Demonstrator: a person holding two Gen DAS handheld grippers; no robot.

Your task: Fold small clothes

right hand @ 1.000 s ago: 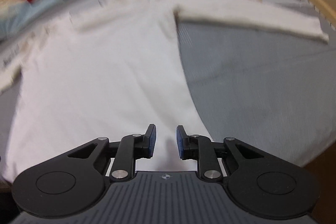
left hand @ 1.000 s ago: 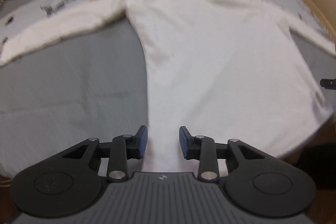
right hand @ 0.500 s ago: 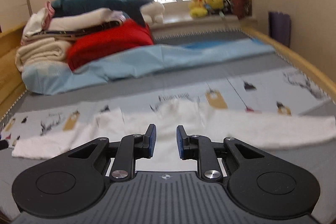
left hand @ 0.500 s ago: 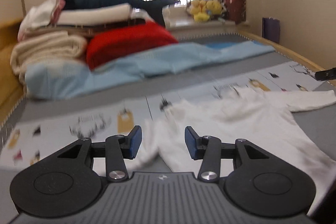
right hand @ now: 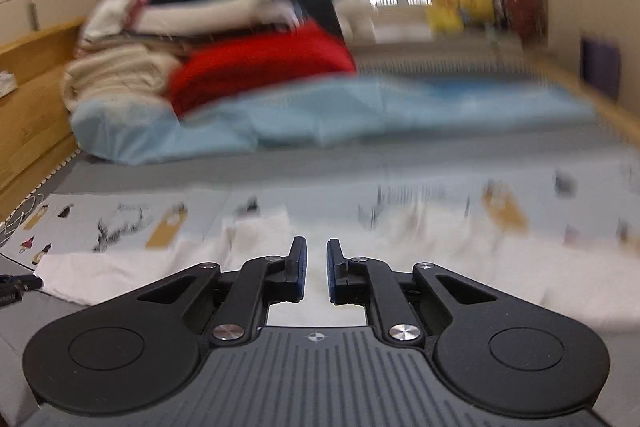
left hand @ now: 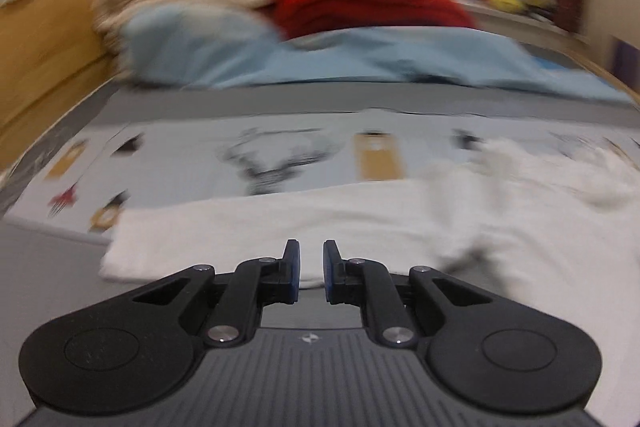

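Observation:
A white long-sleeved top lies flat on the grey bed. In the left wrist view its left sleeve [left hand: 260, 227] stretches across in front of my left gripper [left hand: 307, 273], which is open with a narrow gap, low over the sleeve's near edge and holding nothing. In the right wrist view the top [right hand: 500, 267] spreads across the bed, collar [right hand: 260, 231] ahead to the left. My right gripper [right hand: 317, 273] is open with a narrow gap and empty, low over the top's body. The left gripper's tip [right hand: 16, 285] shows at the far left edge.
A printed pale sheet [left hand: 280, 155] lies under the top's upper part. Behind it are a light blue quilt [right hand: 320, 115], a red blanket [right hand: 260, 67] and a pile of folded bedding [right hand: 120, 75]. A wooden bed frame [left hand: 44, 39] runs along the left.
Both grippers have tilted up from looking down on the top to looking level across the bed. The left one has moved left over the sleeve and its jaws have narrowed.

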